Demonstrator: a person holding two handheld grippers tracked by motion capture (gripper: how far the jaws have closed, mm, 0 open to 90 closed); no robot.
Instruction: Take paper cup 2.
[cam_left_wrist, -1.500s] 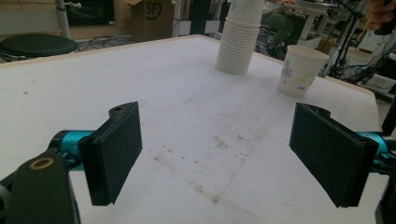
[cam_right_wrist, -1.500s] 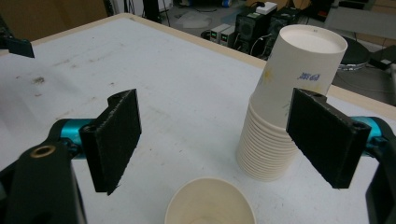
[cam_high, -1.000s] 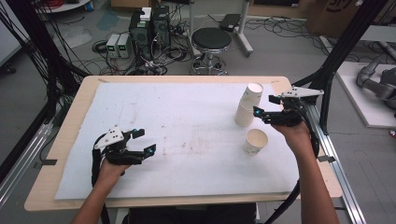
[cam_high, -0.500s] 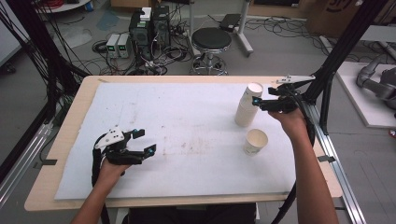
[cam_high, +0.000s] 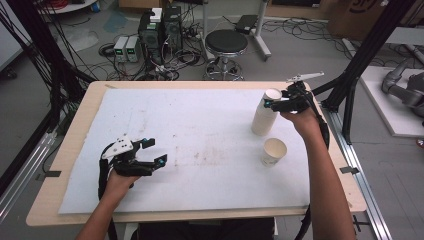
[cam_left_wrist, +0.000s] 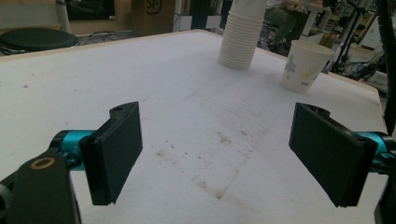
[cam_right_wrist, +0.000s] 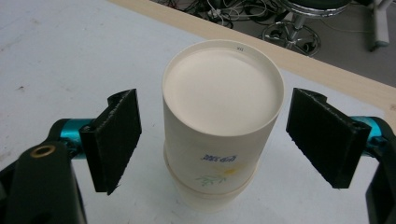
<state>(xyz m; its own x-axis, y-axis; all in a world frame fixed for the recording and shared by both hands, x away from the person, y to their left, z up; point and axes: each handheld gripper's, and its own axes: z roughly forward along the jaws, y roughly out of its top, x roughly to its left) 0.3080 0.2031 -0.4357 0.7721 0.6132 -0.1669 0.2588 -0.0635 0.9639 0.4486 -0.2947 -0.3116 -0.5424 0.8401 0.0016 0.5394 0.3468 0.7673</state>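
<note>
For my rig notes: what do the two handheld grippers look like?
Both are black. The left gripper has a grey three-cornered plate on top, teal fittings, and flat rectangular black fingers. The right gripper matches, with padded black fingers. Forearms are bare.

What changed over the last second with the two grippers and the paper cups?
The right gripper moved away from the person, up to the top of the stack of paper cups; its open jaws now flank the top cup without gripping. The left gripper, open, and the single paper cup stayed put.

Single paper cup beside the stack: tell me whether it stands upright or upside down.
Upright. The single paper cup shows its open mouth upward in the high view, apart from the inverted stack of cups.
</note>
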